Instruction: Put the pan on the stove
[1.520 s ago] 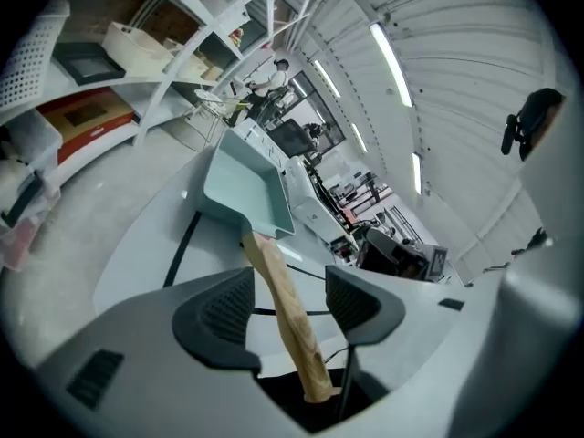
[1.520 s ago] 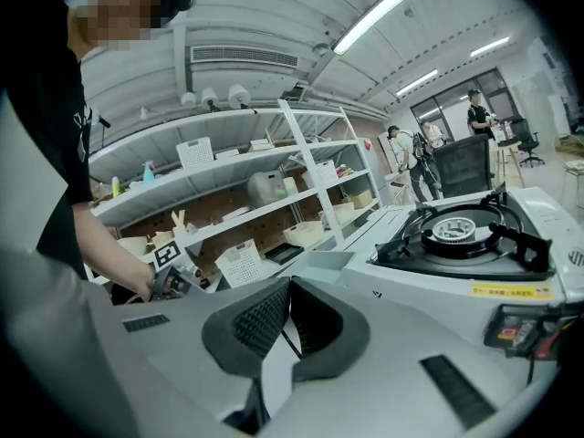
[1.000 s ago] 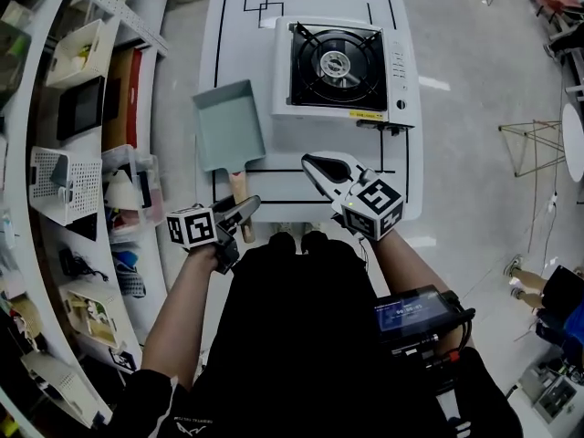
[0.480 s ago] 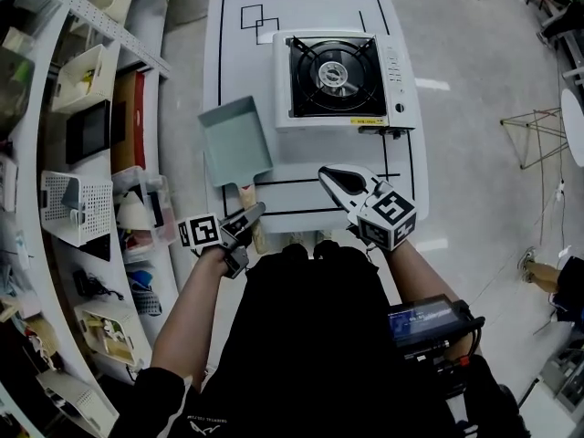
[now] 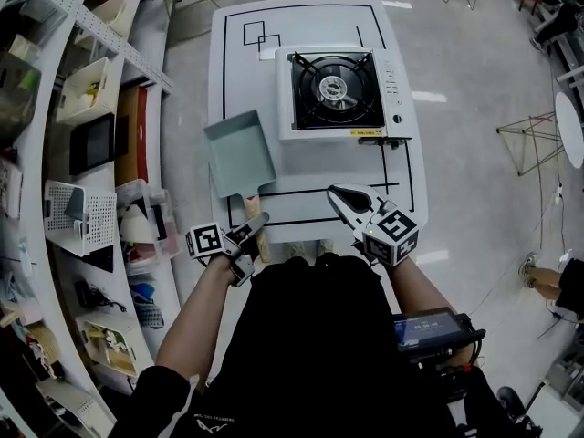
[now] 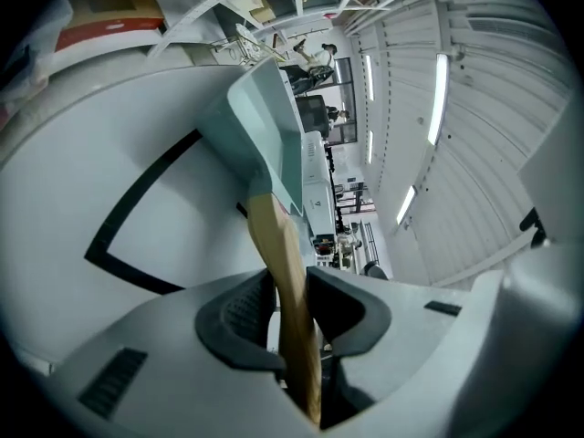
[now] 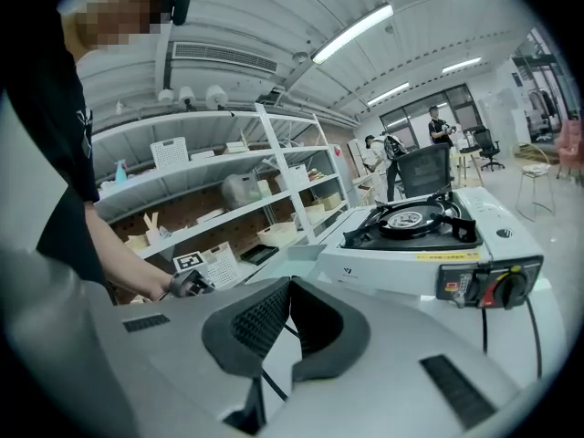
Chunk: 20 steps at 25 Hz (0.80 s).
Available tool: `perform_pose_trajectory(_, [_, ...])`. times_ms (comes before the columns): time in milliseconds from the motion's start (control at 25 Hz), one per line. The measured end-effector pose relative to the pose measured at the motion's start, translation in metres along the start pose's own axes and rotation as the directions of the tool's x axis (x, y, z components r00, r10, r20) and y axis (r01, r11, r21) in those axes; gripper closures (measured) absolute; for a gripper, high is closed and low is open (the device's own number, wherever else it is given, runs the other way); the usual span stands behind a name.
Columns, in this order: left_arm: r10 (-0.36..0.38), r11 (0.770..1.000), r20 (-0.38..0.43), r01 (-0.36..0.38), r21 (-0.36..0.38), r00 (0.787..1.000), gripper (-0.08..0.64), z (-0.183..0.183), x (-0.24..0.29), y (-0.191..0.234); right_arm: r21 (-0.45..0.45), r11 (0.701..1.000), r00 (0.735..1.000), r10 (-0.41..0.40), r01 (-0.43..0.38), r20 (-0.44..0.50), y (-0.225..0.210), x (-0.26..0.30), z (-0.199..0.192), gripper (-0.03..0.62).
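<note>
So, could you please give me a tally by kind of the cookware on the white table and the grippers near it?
pan: 1
stove: 1
grippers: 2, the left gripper, whose jaws have just been closing with the pan's wooden handle between them, and the right gripper, with nothing in it
total: 4

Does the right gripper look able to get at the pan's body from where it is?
Probably yes. The right gripper, empty with its jaws together, sits over bare table just right of the pan, and nothing lies between them. The stove stands farther back, off that path.
</note>
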<state>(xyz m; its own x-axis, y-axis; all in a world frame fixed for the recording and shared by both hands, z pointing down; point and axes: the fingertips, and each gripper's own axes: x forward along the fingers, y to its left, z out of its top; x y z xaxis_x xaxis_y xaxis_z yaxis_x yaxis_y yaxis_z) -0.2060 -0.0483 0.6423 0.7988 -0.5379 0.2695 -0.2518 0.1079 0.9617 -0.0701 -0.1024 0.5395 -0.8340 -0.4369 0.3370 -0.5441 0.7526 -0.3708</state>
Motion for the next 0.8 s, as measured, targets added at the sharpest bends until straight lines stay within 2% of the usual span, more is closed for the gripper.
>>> perform_pose_trajectory(120, [-0.007,0.999,0.028,0.008,-0.036,1.0,0.453,0.002,-0.003,-0.005,0.008,1.0,1.0,-0.01,0.01,0.003,0.0,-0.003,-0.003,0.566])
perform_pose_trajectory(320, [-0.067,0.996,0.047,0.069,-0.05,0.997,0.453,0.004,-0.003,-0.015,0.016,1.0,1.0,-0.019,0.019,0.006,0.001,-0.007,-0.008,0.566])
perform_pose_trajectory(480, [-0.041,0.998,0.042,0.043,-0.054,0.998,0.453,0.003,-0.004,-0.02,0.013,1.0,1.0,-0.018,0.018,0.007,0.003,-0.008,-0.008,0.566])
perform_pose_trajectory(800, [-0.057,0.996,0.052,0.06,-0.062,0.997,0.456,0.002,-0.007,-0.022,0.014,0.999,0.999,-0.035,0.035,0.008,0.006,-0.014,-0.01,0.566])
